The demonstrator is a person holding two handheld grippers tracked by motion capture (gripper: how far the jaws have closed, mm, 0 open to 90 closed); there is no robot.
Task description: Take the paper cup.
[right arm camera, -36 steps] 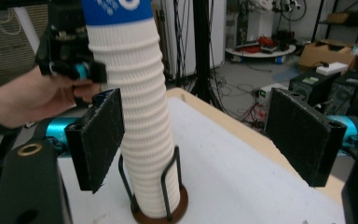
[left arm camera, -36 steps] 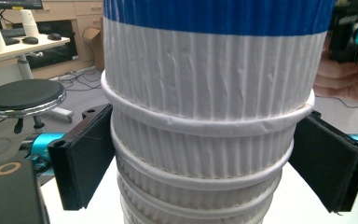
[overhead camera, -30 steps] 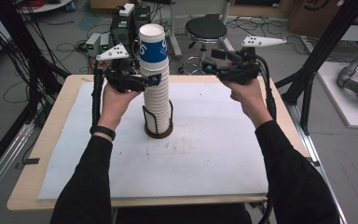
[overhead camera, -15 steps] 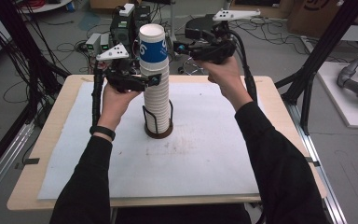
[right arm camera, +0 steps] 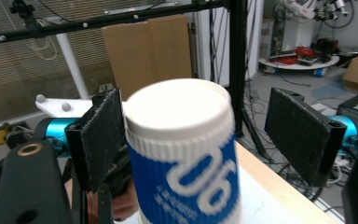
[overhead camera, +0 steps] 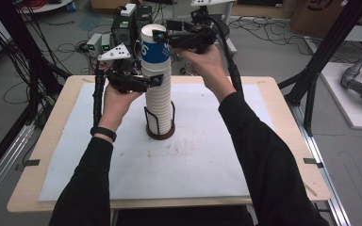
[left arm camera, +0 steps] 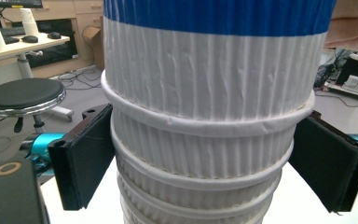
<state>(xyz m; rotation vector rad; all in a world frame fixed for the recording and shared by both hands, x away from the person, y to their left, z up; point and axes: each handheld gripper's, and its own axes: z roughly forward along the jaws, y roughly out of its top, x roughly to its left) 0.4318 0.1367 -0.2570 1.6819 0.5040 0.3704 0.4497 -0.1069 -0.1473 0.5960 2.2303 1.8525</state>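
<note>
A tall stack of white ribbed paper cups (overhead camera: pixel 157 96) stands in a black wire holder (overhead camera: pixel 160 126) on the white mat (overhead camera: pixel 207 160). The top cup (overhead camera: pixel 153 47) has a blue band with white digits. My left gripper (overhead camera: pixel 159 81) comes in from the left and is shut on the stack just below the blue cup; in the left gripper view both pads (left arm camera: pixel 86 158) press the white cups (left arm camera: pixel 205 140). My right gripper (overhead camera: pixel 160 34) reaches in from the right at the top cup's rim. Its jaws stand open on either side of the blue cup (right arm camera: pixel 186 172), the right pad (right arm camera: pixel 303 133) well clear.
The wooden table (overhead camera: pixel 268 87) has black frame posts (overhead camera: pixel 321 59) at its right side. Cables and equipment boxes (overhead camera: pixel 122 23) lie on the floor behind it. A round stool (left arm camera: pixel 23 95) and a cardboard sheet (right arm camera: pixel 149 51) stand farther off.
My right gripper has moved left and upward from the right of the stack to the top cup's rim. The left gripper and the stack have stayed put.
</note>
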